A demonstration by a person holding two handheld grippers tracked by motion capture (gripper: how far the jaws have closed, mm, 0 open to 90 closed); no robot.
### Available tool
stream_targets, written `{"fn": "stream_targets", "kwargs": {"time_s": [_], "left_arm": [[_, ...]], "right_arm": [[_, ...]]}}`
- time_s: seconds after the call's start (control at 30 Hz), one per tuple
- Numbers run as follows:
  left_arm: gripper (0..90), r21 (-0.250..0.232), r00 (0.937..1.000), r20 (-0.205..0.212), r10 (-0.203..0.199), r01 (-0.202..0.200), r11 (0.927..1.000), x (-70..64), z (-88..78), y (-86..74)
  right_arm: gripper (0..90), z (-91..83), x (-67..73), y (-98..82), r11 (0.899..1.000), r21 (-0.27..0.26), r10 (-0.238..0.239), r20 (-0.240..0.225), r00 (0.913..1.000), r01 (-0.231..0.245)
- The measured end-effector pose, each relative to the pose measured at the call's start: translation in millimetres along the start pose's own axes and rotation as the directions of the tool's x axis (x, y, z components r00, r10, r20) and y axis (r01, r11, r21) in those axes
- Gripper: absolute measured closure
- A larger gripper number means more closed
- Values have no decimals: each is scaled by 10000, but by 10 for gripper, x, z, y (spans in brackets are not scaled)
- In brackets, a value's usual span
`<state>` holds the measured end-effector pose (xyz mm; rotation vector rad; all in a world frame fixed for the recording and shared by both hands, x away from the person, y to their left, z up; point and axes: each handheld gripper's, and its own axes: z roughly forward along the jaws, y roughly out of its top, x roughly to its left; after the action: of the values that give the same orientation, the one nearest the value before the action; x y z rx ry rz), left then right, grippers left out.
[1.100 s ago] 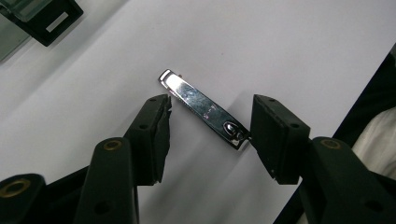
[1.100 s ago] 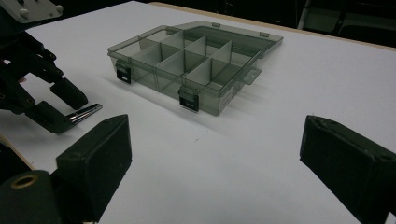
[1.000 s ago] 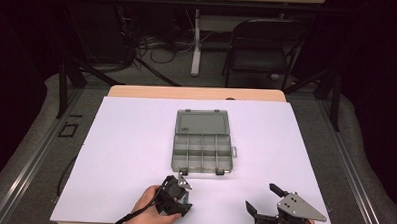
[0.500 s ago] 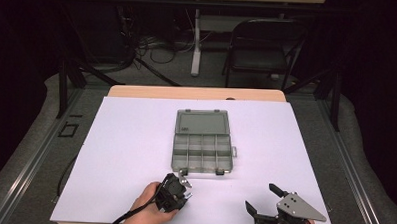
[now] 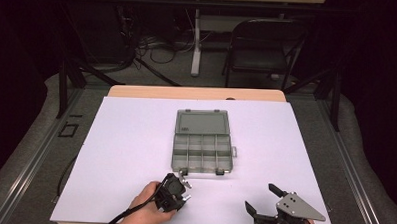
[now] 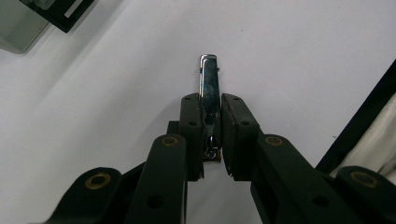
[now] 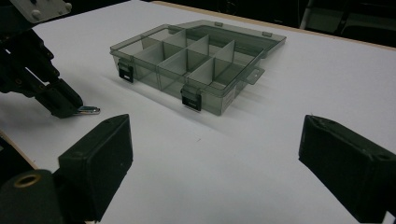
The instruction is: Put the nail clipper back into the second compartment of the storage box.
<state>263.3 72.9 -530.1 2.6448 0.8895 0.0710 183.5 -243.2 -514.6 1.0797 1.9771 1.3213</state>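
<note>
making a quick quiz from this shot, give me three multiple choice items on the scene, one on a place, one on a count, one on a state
1. Where is the organizer box?
A. mid-table, beyond both grippers
B. on the chair
C. at the left edge

2. How many black latches on its near wall?
A. one
B. two
C. four

3. The left gripper is:
A. wide open
B. shut on a nail clipper
C. shut on the box lid

Answers: 1 A, the high view shows it centred past both grippers; 2 B, the right gripper view shows two latches; 3 B, its jaws clamp the chrome clipper, while the right gripper is open.
</note>
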Motion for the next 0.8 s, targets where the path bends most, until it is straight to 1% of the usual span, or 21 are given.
{"fn": "stream_targets", "kwargs": {"time_s": [0.27,0.33,0.47,0.57,0.8], "left_arm": [[795,-178,10000,22,37,-36,9998,17,-14,-22],[795,-231,10000,40,-42,42,9997,22,-22,-28],[795,-365,9999,87,-74,77,9993,42,-42,-38],[796,-466,9996,229,-157,168,9988,67,-71,-46],[795,-667,9988,382,-310,335,9972,125,-131,-69]], "right_arm": [[106,-6,-21,-5,10000,44,19,15,10000,-19],[106,-8,-19,-4,10000,35,19,-10,10000,-19],[107,-11,-20,-1,10000,72,-23,-25,10000,23],[107,-12,-20,-2,10000,77,-34,-24,10000,35],[109,-12,-20,-1,10000,35,-52,-20,10000,52]]}}
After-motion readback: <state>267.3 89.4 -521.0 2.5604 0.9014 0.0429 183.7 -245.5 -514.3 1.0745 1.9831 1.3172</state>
